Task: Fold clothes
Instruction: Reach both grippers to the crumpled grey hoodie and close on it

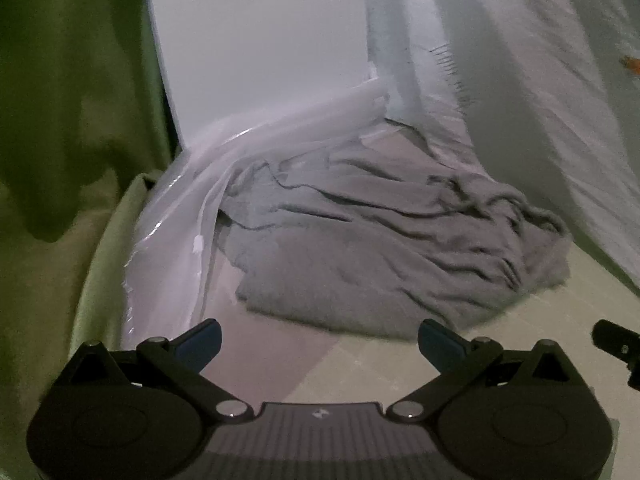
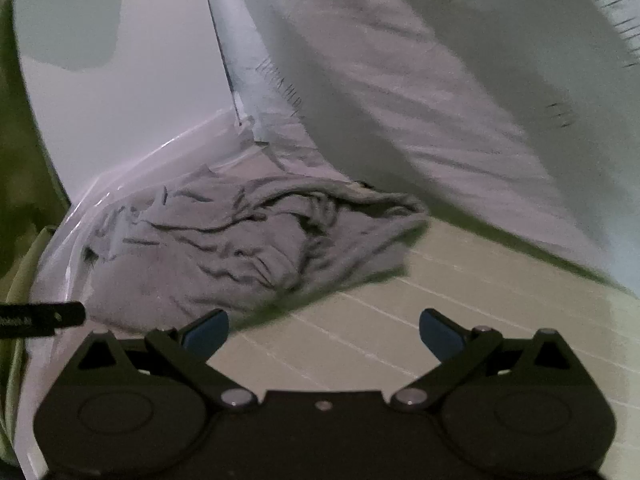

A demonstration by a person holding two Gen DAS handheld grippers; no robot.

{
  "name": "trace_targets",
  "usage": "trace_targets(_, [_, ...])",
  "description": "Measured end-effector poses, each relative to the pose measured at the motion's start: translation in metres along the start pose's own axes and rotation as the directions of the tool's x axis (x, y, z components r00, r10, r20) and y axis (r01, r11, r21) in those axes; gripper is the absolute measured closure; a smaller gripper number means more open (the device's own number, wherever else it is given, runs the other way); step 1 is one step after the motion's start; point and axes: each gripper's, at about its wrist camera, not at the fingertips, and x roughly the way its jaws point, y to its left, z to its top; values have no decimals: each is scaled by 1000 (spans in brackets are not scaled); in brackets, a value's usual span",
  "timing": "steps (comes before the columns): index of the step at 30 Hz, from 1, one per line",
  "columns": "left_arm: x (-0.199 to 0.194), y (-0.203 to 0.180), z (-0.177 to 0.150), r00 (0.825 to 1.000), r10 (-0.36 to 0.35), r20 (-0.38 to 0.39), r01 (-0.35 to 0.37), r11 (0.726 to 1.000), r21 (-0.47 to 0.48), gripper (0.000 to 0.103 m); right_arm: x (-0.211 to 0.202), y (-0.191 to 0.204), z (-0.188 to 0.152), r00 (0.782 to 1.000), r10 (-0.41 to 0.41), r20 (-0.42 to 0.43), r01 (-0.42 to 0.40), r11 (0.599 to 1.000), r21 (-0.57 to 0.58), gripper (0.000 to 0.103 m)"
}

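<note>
Both tongs agape, gripping nothing.
Ahead of my left tongs and right tongs, the towel lies bunched; I might pinch several layers.

Your left gripper hangs low over the pale lined floor, its jaws spread wide with nothing between the blue pads. Just ahead of it lies a rumpled grey garment, wrinkled most on its right side and flatter at its near edge. Clear plastic sheeting runs along the garment's left side, with green cloth beyond it. A black piece of your other gripper shows at the right edge.
</note>
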Motion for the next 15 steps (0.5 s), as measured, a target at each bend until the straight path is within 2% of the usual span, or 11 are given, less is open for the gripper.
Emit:
trace_targets(6, [63,6,27,998,-5,-64,3,999,-34,2,67,14,21,998,23,-57,-20,998,59,14])
trace_targets(8, [81,7,32,997,-9,-82,6,999,-43,9,86,18,24,996,33,-82,-28,998,63,25])
trace_targets(13, [110,10,38,990,-35,-134,25,997,-73,23,116,24,27,986,90,-142,-77,993,92,36])
trace_targets(15, [112,7,37,991,-24,-133,17,998,-57,24,118,24,25,982,116,-150,-100,989,111,45])
